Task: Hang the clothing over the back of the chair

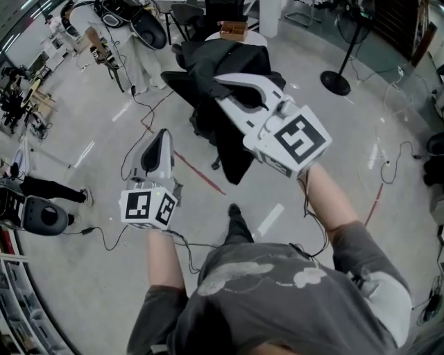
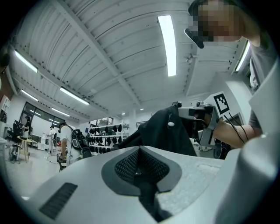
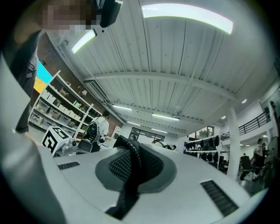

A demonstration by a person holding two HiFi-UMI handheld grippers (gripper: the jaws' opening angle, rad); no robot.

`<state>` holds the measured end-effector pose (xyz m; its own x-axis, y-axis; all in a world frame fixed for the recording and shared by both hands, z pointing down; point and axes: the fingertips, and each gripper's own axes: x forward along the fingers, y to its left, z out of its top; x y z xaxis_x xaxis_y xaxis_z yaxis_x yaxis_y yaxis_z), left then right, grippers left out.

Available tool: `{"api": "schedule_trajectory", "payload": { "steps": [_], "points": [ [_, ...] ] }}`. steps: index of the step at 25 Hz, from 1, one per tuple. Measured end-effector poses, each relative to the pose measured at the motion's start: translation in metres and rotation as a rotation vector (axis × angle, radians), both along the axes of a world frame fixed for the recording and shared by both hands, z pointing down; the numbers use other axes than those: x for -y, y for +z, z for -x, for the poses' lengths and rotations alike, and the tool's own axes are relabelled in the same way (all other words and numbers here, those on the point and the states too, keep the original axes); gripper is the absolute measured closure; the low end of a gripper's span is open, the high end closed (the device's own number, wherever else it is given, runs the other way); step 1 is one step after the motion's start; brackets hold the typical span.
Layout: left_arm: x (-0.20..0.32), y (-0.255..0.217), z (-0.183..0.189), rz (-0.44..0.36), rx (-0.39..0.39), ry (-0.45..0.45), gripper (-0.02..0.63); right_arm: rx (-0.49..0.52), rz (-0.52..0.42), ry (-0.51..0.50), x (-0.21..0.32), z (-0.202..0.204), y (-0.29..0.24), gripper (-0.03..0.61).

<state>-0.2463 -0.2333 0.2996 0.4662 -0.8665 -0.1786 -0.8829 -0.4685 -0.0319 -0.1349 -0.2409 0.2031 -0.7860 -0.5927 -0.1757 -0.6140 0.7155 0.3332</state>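
The black clothing [image 1: 232,114] hangs in a bunch from my right gripper [image 1: 223,80], which is shut on a fold of it. In the right gripper view a strip of the black clothing [image 3: 132,168] runs between the closed pads of my right gripper [image 3: 131,148]. In the left gripper view the clothing [image 2: 168,133] shows a white button. A dark chair [image 1: 182,84] stands behind the clothing, mostly hidden by it. My left gripper [image 1: 165,133] is lower and to the left, apart from the cloth. Its own view shows my left gripper [image 2: 140,151] with its jaws together and nothing between them.
A standing fan [image 1: 338,80] is at the back right. Cables [image 1: 142,104] and red tape lines [image 1: 201,175] cross the grey floor. A white pillar [image 1: 269,17] and a brown box [image 1: 233,29] are at the back. A round black device [image 1: 41,215] sits at the left.
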Motion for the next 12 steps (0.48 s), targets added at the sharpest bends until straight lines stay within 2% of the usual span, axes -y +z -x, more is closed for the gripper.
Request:
{"api": "schedule_trajectory", "payload": {
  "steps": [6, 12],
  "points": [
    [-0.050, 0.011, -0.017, 0.034, 0.024, -0.031, 0.612, -0.008, 0.069, -0.042, -0.047, -0.001, 0.032, 0.578],
    [-0.065, 0.017, -0.007, 0.072, 0.045, -0.044, 0.612, -0.032, 0.109, 0.001, -0.050, 0.008, 0.062, 0.578]
  ]
}}
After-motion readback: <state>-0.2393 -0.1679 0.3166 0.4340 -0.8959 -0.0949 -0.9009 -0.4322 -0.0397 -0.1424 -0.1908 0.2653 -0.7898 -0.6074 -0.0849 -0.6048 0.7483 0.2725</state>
